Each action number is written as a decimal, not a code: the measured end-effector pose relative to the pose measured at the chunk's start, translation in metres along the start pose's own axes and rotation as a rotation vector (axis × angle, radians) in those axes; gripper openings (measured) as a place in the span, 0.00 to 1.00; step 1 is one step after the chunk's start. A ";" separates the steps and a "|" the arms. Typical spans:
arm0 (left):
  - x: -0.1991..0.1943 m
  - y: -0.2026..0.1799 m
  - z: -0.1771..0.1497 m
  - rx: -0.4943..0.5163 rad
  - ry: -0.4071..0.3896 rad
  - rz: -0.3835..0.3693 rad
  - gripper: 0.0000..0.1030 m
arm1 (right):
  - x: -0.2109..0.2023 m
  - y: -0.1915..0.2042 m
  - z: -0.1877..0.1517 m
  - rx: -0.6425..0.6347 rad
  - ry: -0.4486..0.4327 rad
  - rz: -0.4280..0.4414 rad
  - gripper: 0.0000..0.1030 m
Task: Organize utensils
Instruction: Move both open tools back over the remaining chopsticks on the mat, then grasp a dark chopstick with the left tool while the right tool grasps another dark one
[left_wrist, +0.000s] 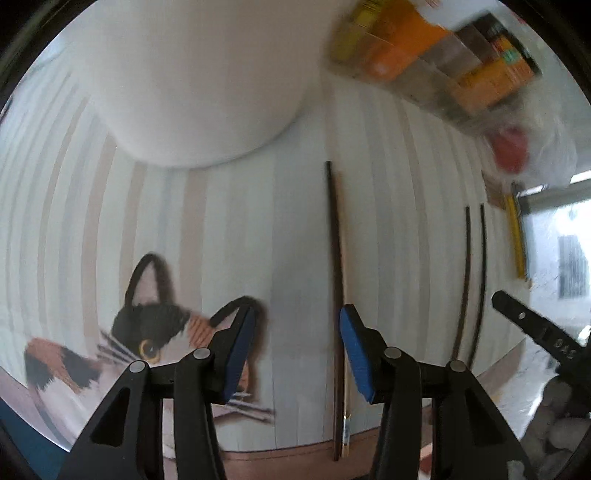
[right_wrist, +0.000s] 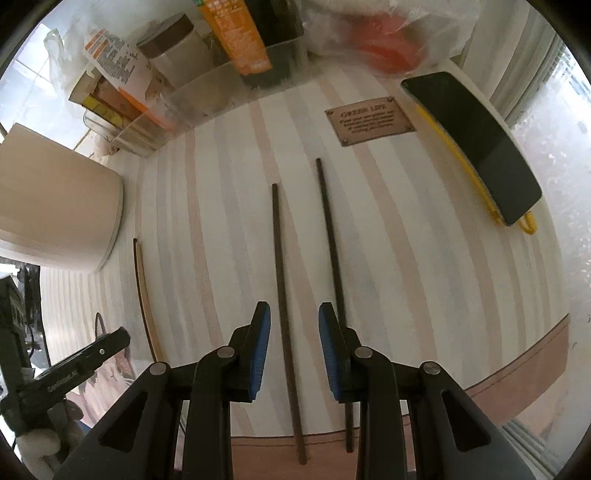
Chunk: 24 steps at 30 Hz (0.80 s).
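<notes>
On a striped placemat (right_wrist: 221, 229) lie two pairs of chopsticks. In the right wrist view the right gripper (right_wrist: 294, 350) hangs above the mat with its blue-padded jaws spread apart and nothing between the pads; the left stick of the dark chopstick pair (right_wrist: 284, 314) runs lengthwise straight through the gap beneath them, while the other dark stick (right_wrist: 330, 240) passes just under the right-hand finger, the two sticks lying apart and nearly parallel, tips pointing away from the camera. Farther left on the same mat, near a white container (right_wrist: 59, 199), lies the second pair (right_wrist: 142, 288) (one dark stick and one pale wooden one, side by side and touching or very nearly so). In the left wrist view the left gripper (left_wrist: 297, 354) is likewise spread wide and empty, and that mixed pair (left_wrist: 338, 295) lies along the mat just inside its right-hand pad, closer to that finger than to the middle of the gap. The cat print (left_wrist: 147, 332) on the mat sits under the left finger. A phone (right_wrist: 476, 147) rests at the mat's far right corner, with a clear bin of packets (right_wrist: 192, 92) beyond the mat's far edge.
</notes>
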<state>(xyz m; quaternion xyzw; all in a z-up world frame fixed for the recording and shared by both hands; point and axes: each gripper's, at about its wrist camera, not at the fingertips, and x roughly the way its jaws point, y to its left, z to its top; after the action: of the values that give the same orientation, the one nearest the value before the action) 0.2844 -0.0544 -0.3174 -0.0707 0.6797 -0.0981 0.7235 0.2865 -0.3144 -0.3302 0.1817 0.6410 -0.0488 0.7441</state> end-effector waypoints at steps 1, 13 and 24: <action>0.003 -0.003 -0.001 0.018 0.002 0.011 0.43 | 0.001 0.002 0.000 -0.008 0.000 -0.001 0.28; 0.029 -0.040 -0.003 0.134 0.014 0.185 0.44 | 0.005 -0.003 -0.008 -0.002 -0.003 -0.020 0.28; 0.030 -0.040 -0.008 0.133 -0.005 0.278 0.04 | 0.019 -0.003 -0.011 -0.013 0.019 -0.025 0.28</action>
<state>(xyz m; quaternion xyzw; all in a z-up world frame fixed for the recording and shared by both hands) 0.2765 -0.1004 -0.3371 0.0721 0.6729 -0.0417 0.7350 0.2789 -0.3108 -0.3500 0.1693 0.6507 -0.0522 0.7384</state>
